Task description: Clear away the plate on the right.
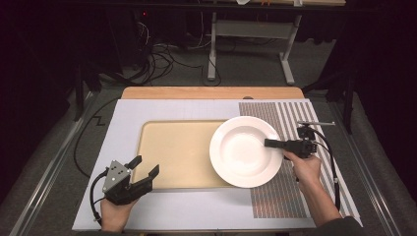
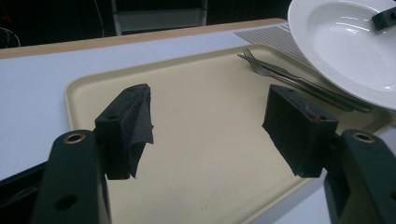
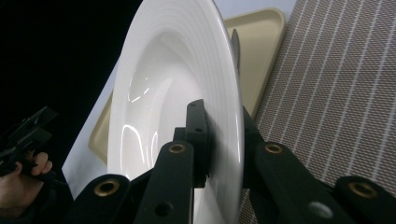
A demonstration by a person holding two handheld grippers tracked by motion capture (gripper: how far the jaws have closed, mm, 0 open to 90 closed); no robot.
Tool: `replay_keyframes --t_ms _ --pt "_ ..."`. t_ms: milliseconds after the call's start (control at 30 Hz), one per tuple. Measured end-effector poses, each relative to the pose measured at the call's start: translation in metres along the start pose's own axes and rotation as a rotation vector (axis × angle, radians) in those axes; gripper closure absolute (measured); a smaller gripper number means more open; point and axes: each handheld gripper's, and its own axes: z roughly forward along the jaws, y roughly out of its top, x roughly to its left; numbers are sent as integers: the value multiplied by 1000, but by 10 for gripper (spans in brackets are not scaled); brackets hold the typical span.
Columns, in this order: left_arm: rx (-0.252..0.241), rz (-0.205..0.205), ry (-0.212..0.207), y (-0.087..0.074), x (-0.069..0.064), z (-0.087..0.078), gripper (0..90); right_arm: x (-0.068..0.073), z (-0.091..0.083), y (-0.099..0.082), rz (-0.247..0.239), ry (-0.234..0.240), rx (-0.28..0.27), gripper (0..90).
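Left gripper (image 2: 208,135) is holding its two black jaws wide apart, nothing sitting between the pads. Left pad's fabric cover is peeling loose at its front edge. Directly ahead of the jaws, a beige rectangular plastic tray (image 2: 196,154) is lying on a pale grey table mat (image 2: 32,107). Ahead and to the right of the right jaw, a white round ceramic plate (image 2: 345,51) is hanging over the tray's far right corner. A metal fork and knife (image 2: 299,81) are lying on the tray, partly under the plate. Black tip of the other gripper (image 2: 384,19) is sitting on the plate's rim, upper right.
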Motion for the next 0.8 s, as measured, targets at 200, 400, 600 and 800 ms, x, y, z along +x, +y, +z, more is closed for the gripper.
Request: replay_keyframes --t_ms 200,400,600,800 --pt "-2 0 1 0 0 0 331 7 18 4 6 15 17 827" --pt "-4 -3 1 0 1 -1 331 15 39 7 11 24 32 827" --pt "-7 -12 8 -1 3 -1 331 21 59 10 25 30 46 826" --pt "-18 -2 10 0 5 -1 331 30 81 13 41 34 54 826"
